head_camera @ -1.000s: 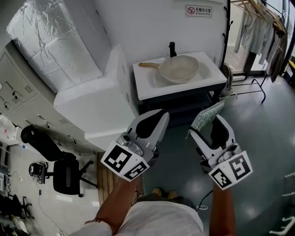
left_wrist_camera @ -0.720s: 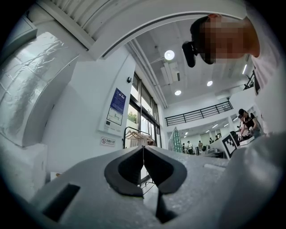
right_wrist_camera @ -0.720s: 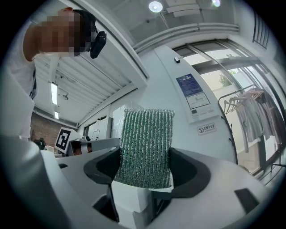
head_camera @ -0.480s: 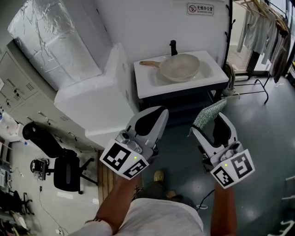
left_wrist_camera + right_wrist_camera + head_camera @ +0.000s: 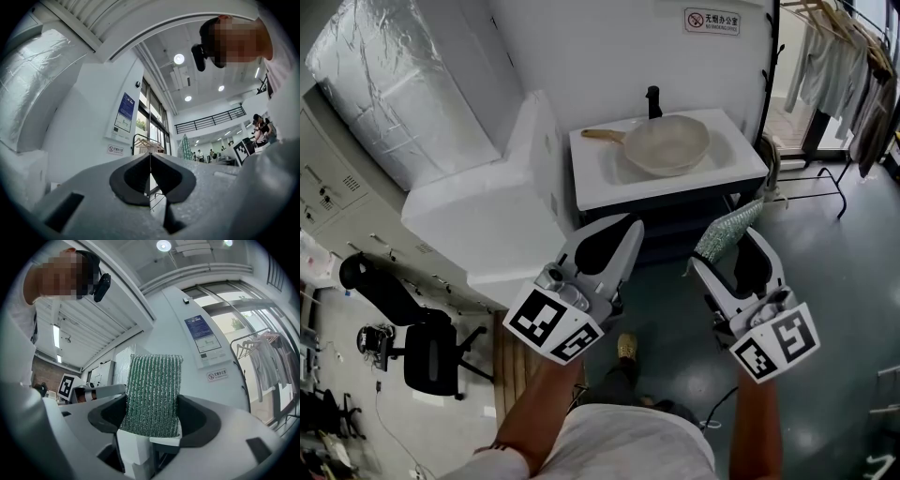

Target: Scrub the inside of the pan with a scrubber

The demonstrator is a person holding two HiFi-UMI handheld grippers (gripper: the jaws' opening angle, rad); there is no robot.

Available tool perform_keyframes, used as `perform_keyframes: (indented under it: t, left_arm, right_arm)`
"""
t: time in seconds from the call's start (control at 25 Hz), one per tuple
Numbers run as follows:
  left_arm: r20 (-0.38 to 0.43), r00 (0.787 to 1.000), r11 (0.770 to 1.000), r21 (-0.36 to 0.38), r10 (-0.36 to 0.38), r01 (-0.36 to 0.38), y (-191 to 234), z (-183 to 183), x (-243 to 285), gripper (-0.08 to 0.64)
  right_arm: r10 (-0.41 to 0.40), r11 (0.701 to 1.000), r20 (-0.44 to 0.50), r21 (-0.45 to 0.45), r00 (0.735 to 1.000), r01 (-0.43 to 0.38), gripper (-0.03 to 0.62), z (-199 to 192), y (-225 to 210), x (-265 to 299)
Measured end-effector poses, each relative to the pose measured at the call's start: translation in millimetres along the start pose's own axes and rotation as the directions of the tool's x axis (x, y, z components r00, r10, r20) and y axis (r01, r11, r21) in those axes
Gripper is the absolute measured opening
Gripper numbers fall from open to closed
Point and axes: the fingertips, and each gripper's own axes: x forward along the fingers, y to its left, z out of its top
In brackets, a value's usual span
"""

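A cream pan [image 5: 667,144] with a wooden handle rests in the white sink basin [image 5: 602,182] against the far wall in the head view. My right gripper [image 5: 733,246] is shut on a green scrubber [image 5: 726,231] that sticks up past its jaws; in the right gripper view the scrubber [image 5: 153,394] fills the gap between the pads. My left gripper [image 5: 619,232] is shut with nothing in it, and in the left gripper view its jaws [image 5: 150,174] meet in a thin line. Both grippers hang over the floor in front of the sink, apart from the pan.
A black tap [image 5: 652,99] stands behind the pan. A large white block [image 5: 502,216] lies left of the sink. A clothes rack [image 5: 830,70] with hanging garments stands at the right, and a black office chair [image 5: 427,349] at lower left. Dark floor [image 5: 834,281] lies below the grippers.
Both grippers and the head camera have drifted a little toward the sink. The scrubber stays in the right gripper and the left stays shut.
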Motion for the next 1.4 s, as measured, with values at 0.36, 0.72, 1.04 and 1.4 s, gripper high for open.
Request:
perform_keyframes:
  t: [0.36, 0.72, 1.04, 1.4]
  left_arm:
    - [-0.016, 1.000, 1.000, -0.018, -0.007, 0.007, 57.0, -24.1, 44.1, 0.017]
    - [-0.025, 0.999, 0.999, -0.037, -0.026, 0.025, 128.5, -41.1, 90.7, 0.017]
    - [-0.017, 0.999, 0.997, -0.057, -0.045, 0.044, 188.8, -55.7, 129.5, 0.017]
    - [-0.010, 0.997, 0.995, -0.059, -0.081, 0.081, 235.8, -64.9, 156.8, 0.017]
  right_arm:
    - [-0.026, 1.000, -0.020, 0.005, 0.999, 0.026, 0.340, -17.7, -47.3, 51.2]
    - [-0.049, 0.999, -0.045, 0.006, 0.998, 0.049, 0.340, -32.7, -91.5, 121.1]
    - [-0.062, 0.998, -0.059, -0.009, 0.996, 0.062, 0.341, -43.5, -125.0, 182.5]
    - [-0.080, 0.996, -0.063, -0.033, 0.995, 0.078, 0.341, -50.8, -148.0, 237.0]
